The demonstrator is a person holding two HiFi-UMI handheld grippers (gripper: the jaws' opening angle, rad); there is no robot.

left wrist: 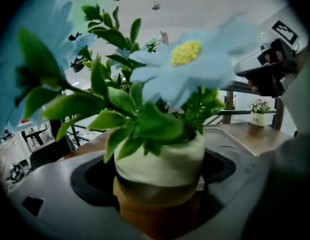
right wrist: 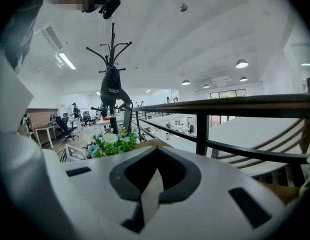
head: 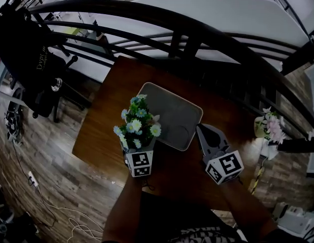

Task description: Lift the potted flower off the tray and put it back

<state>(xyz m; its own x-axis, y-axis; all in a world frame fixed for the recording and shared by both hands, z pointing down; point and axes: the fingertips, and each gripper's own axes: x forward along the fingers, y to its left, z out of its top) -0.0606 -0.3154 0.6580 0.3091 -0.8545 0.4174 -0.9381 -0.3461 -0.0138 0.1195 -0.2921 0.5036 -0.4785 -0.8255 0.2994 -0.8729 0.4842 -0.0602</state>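
At the near left edge of the grey tray (head: 180, 110), the left claw (head: 139, 153) is grasping the potted flower (head: 138, 127). Its jaws are pressing on either side of the white-and-terracotta pot (left wrist: 162, 166), which is standing upright with blue and white blooms reaching above the claw. Seen from the head view, the plant is overlapping the tray's near left rim, and no view is settling whether the pot is hanging clear or touching down. The bare bed of the tray is lying ahead and to the right of the held pot, so, as I judge it, putting it back is calling for a short carry forward and rightward with the pot's axis vertical, the left hand doing the work. The right claw (head: 202, 131) is clenched and empty, its jaws meeting at a point, hovering by the tray's near right corner above the brown wooden surface (head: 104, 120). No brand or label is showing on pot or tray; pale lettering on a black garment (head: 30, 54) hanging at the far left is too small to read, and the cubes are carrying only square markers.
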